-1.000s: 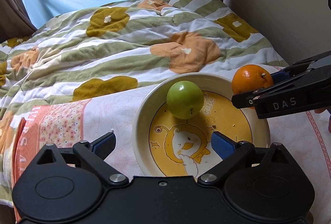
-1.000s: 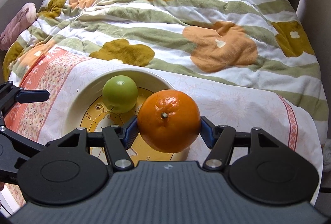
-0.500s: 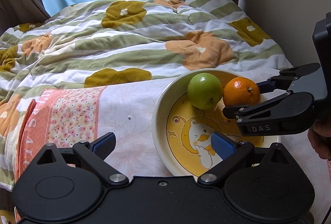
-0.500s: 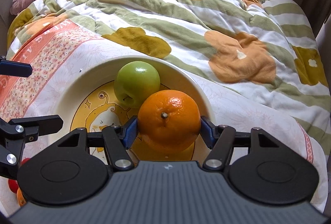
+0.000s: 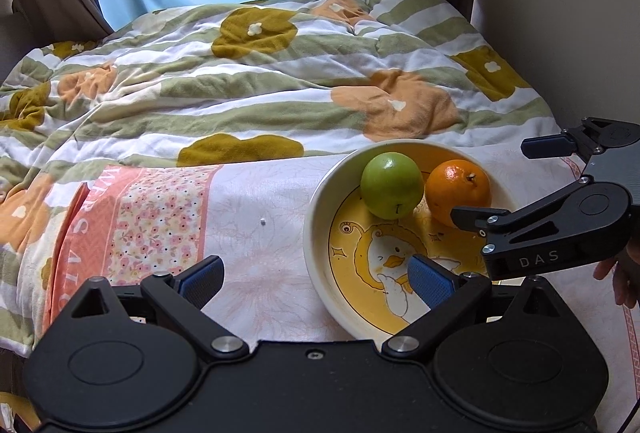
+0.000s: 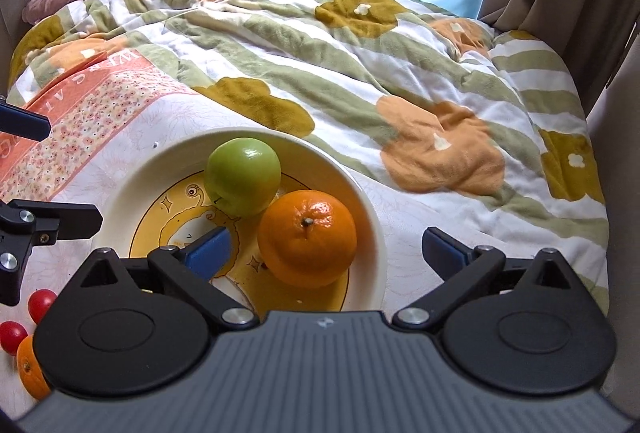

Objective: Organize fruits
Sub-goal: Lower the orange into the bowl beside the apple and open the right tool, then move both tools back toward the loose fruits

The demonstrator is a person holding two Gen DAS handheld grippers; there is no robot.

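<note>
Orange fruit [image 6: 307, 237] sits between opening jaws, untouched.

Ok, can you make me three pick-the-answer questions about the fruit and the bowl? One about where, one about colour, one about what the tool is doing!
1. Where is the orange?
A. in the duck bowl
B. on the quilt
C. on the floor

2. What colour is the apple beside it?
A. red
B. green
C. yellow

3. What is the right tool doing with the orange?
A. squeezing it
B. lifting it high
C. letting it go

Answers:
1 A, the orange sits inside the bowl's rim, against the apple.
2 B, its skin is plainly green.
3 C, the jaws are opening and both blue pads stand clear of the orange.
</note>
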